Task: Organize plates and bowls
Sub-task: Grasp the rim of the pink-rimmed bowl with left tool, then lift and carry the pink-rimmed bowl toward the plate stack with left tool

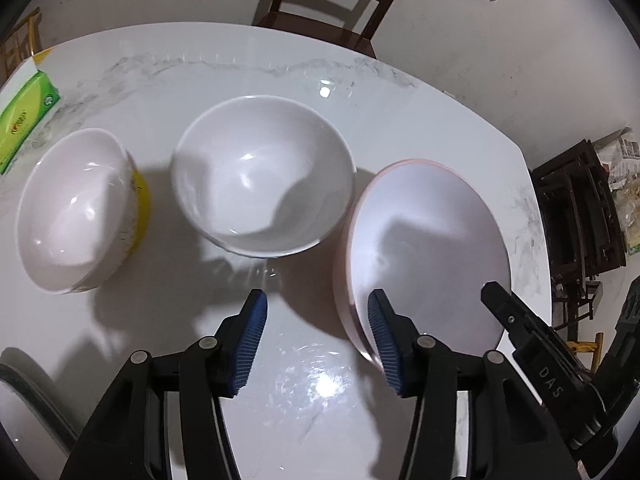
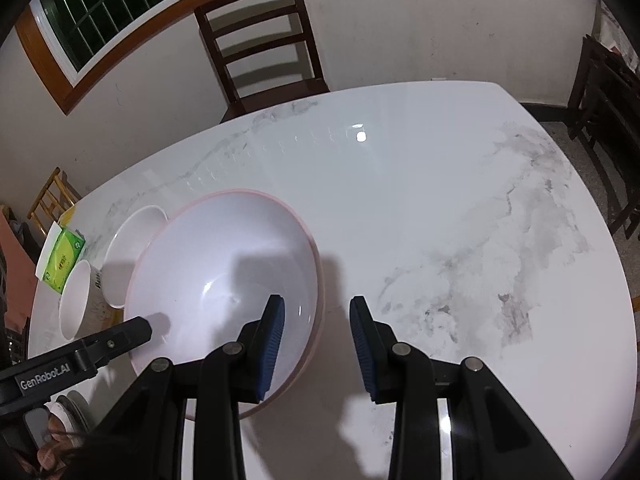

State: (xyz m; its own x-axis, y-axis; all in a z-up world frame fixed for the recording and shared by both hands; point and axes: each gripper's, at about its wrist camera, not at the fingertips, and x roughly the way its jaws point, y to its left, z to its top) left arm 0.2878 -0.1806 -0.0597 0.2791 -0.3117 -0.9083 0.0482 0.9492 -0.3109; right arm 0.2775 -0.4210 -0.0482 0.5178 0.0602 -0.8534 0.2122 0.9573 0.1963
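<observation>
Three pieces of tableware were set in a row on the white marble table [image 1: 168, 80]. At the left stood a bowl with a yellow outside [image 1: 76, 212], in the middle a plain white bowl [image 1: 262, 176], and at the right a wide pink-rimmed dish [image 1: 436, 236] — the largest of the three. The middle bowl and the pink-rimmed dish stood just beside each other, and the yellow bowl was set a little apart from the white one.

The left gripper [image 1: 318, 340] was held over the near part of the table with its blue pads spread. The left rim of the pink-rimmed dish lay between the fingers, the right pad over its inside, yet no pad could be seen pressing on it.

The right gripper [image 2: 318, 346] was likewise held apart. Its left pad was seen over the dish's inside and its right pad over bare table, so that the right rim of the dish fell between them — no squeeze on that rim could be made out.

A green tissue box [image 1: 24, 120] lay at the far left edge of the table, and a dark wooden chair [image 2: 264, 44] was placed at the far side against the wall.
</observation>
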